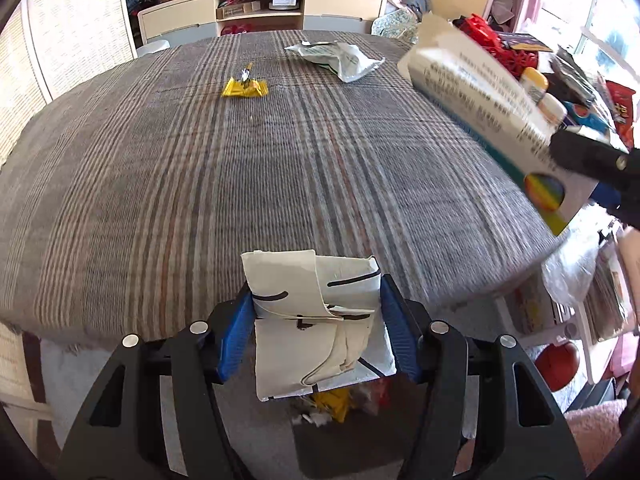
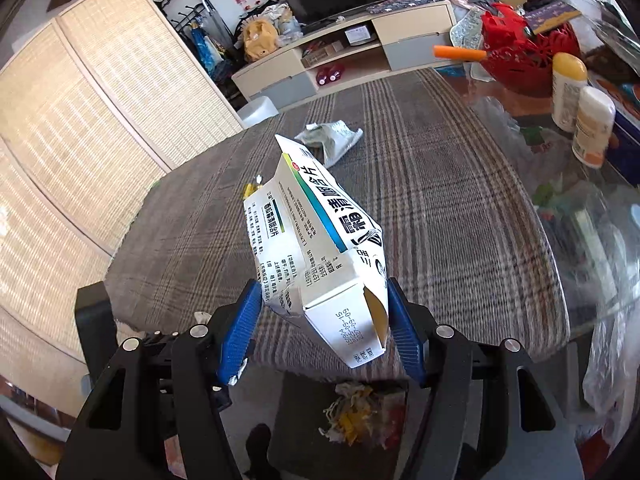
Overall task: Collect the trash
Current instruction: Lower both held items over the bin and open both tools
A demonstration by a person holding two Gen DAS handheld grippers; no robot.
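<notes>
Both grippers carry trash toward the bin below the table edge.

The left gripper (image 1: 318,320) squeezes a folded white paper (image 1: 316,320) between its blue pads; the right gripper (image 2: 324,324) clamps a crushed medicine box (image 2: 316,248); the trash bin (image 2: 360,412) sits on the floor right under them, already holding scraps; to do this well, I think each hand should hang straight over the bin's mouth before letting go, so nothing falls beside it; 2 more bits wait on the striped tablecloth (image 1: 200,180): a yellow wrapper (image 1: 245,86) and a crumpled white pouch (image 1: 340,58); the room is messy, with a TV stand (image 1: 260,8), bottles (image 2: 580,100) and a red basket (image 2: 524,56).
</notes>
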